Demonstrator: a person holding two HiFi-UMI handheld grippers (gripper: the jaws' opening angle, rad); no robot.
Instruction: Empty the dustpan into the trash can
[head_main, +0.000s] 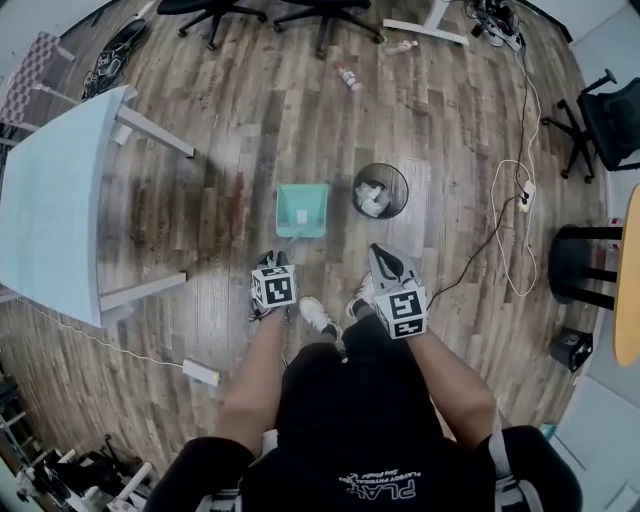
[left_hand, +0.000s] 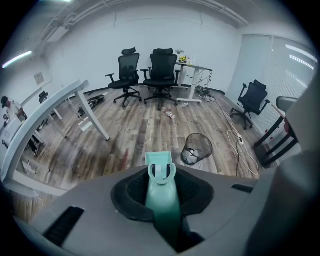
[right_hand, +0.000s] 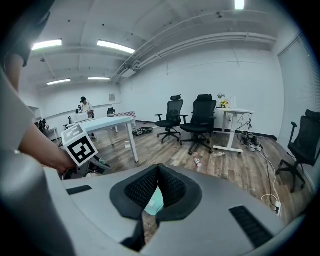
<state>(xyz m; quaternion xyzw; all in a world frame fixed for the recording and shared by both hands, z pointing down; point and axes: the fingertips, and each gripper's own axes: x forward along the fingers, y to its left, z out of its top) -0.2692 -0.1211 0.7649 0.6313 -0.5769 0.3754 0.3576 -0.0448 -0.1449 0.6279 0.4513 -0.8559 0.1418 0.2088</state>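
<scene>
Left tool (left_hand: 161, 186) grips dustpan (head_main: 302, 210) beside trash can (head_main: 403, 190) holding white paper (head_main: 372, 201)

**Colour notes: floor, desk, tools**

Dustpan (head_main: 302, 210) is showing plain mint green. Trash can (head_main: 398, 178) is showing black mesh, with white crumpled paper (head_main: 373, 200) lying inside. Floor (head_main: 250, 110) is running in streaked brown-grey planks. Desk (head_main: 50, 200) is reading pale blue-white. Left hand-held gripper (left_hand: 161, 192) and right hand-held gripper (right_hand: 157, 190) are both showing grey shells, black textured pads and white cubes (head_main: 273, 287) carrying black square markers.
</scene>
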